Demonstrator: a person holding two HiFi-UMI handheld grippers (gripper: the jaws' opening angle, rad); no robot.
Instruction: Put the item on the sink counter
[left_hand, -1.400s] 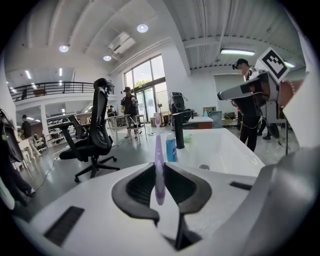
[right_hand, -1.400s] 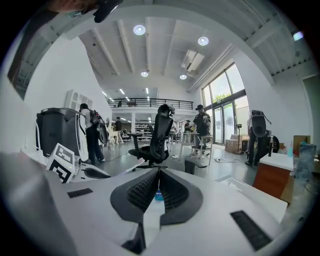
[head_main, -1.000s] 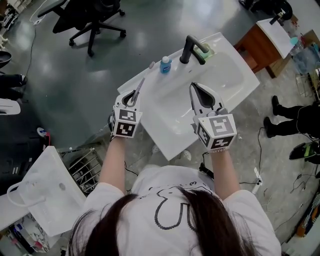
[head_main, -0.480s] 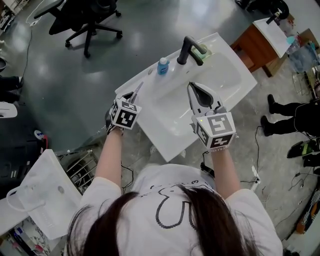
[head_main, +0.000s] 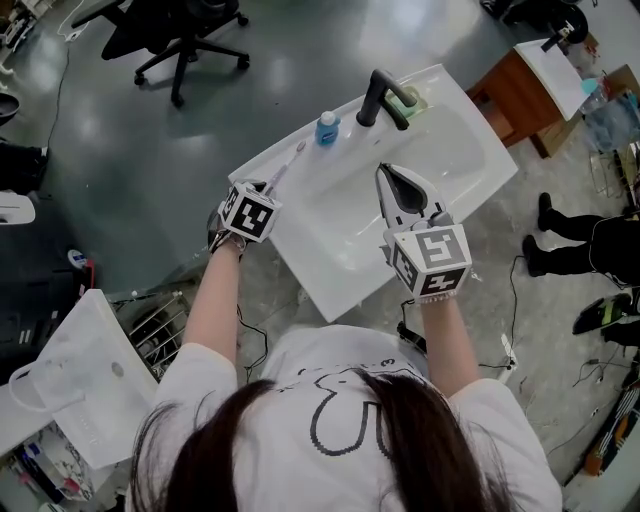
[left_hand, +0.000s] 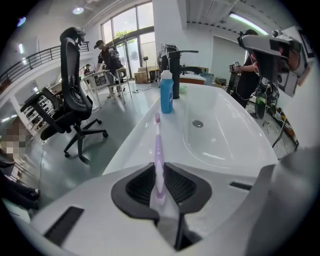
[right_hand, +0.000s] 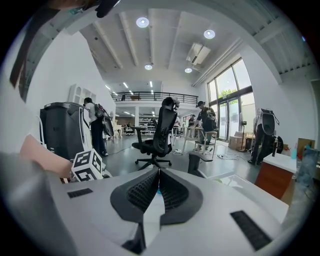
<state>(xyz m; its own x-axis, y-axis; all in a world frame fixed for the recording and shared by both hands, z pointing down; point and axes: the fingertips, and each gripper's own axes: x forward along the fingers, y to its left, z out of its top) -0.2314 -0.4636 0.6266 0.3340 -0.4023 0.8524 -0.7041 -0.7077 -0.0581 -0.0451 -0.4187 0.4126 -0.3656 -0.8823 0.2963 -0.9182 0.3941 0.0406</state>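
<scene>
My left gripper (head_main: 264, 189) is shut on the handle of a purple toothbrush (head_main: 283, 169). It hangs at the left end of the white sink counter (head_main: 262, 160). In the left gripper view the toothbrush (left_hand: 158, 150) sticks out from between the pads, low along the counter rim (left_hand: 131, 147), with its head toward a blue bottle (left_hand: 167, 92). I cannot tell whether the brush touches the counter. My right gripper (head_main: 385, 172) is shut on nothing and held over the basin; in its own view the jaws (right_hand: 159, 172) meet.
A black tap (head_main: 385, 98) and the blue bottle (head_main: 327, 128) stand on the counter's far rim, with a green thing (head_main: 416, 100) behind the tap. An office chair (head_main: 175, 35) is on the floor beyond. A wooden cabinet (head_main: 520, 95) and someone's legs (head_main: 590, 240) are at the right.
My left gripper has tipped downward and sunk toward the counter's left end, taking the toothbrush with it. The right gripper has stayed where it was.
</scene>
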